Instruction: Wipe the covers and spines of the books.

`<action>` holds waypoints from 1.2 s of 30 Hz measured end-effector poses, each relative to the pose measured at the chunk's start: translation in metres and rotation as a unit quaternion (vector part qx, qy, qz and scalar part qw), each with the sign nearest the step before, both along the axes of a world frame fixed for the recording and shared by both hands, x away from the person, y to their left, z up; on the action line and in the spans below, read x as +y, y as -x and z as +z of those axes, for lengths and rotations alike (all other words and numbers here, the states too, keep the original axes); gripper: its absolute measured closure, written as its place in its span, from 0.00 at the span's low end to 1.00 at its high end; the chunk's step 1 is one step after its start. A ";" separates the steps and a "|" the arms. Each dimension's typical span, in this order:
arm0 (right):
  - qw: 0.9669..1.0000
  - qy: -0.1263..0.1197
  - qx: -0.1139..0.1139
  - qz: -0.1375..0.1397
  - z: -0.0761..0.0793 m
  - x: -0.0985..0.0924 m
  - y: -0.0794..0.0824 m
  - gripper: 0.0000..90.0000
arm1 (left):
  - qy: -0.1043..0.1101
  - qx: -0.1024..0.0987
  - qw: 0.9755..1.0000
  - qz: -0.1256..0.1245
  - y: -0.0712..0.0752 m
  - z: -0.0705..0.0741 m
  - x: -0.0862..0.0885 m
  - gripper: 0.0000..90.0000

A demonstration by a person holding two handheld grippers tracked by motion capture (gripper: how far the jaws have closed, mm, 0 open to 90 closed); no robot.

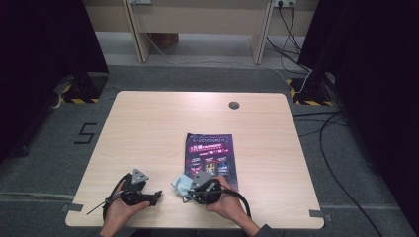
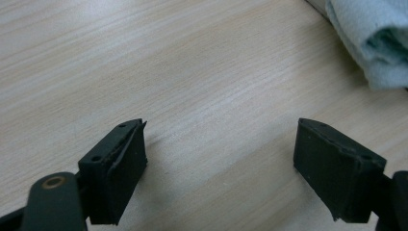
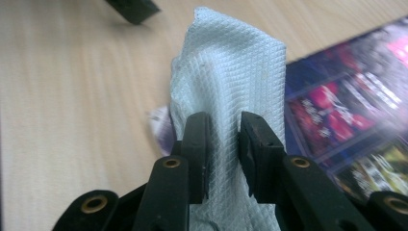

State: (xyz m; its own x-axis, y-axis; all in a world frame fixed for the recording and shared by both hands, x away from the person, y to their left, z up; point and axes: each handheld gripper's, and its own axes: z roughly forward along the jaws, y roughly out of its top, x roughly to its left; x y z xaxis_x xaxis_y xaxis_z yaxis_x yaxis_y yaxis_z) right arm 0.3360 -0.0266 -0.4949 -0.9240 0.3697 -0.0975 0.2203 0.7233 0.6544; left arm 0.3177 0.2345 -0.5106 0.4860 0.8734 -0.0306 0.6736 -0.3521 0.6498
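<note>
Two hand-held grippers were in use at the near edge of a pale wooden table (image 1: 148, 128). The right gripper (image 1: 190, 196) was clenched on a pale blue cloth (image 3: 231, 91) with a quilted diamond weave. In the right gripper view both black pads pressed into a fold of it, and the free part of the cloth rose above the jaws. From above, the cloth (image 1: 181, 183) lay bunched at that gripper's tip, at the near left corner of a leaflet (image 1: 210, 153).

The leaflet was dark purple and lay flat on the table, right of centre. It bore pink and white lettering near its top and a row of small panels lower down. The print was too small and blurred to read. A figure 5 (image 1: 86, 133) was marked in dark tape on the grey floor left of the table.

The left gripper (image 1: 157, 196) was released, its jaws wide apart over bare wood with nothing between them. In the left gripper view the cloth (image 2: 375, 43) showed at the upper right, clear of the pads.

No container stood on the table.
</note>
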 end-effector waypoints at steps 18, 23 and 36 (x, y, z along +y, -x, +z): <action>0.999 -0.021 0.039 0.013 0.000 -0.001 -0.002 0.81 | 0.000 0.000 1.000 0.004 0.000 -0.001 0.000 0.17; 0.999 -0.018 0.044 -0.012 0.002 -0.018 -0.015 0.81 | 0.000 -0.001 1.000 0.004 0.000 -0.001 0.000 0.17; 0.993 -0.006 0.026 -0.113 0.003 -0.070 -0.051 0.81 | -0.001 0.000 1.000 0.003 0.001 -0.001 -0.001 0.16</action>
State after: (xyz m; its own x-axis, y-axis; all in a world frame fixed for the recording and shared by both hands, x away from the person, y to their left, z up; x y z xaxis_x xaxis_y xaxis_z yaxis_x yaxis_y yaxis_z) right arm 0.3872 -0.0967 -0.4919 -0.8209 0.5692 -0.0467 0.4095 0.6435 0.6467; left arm 0.3167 0.2338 -0.5117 0.4808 0.8764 -0.0278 0.6751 -0.3498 0.6495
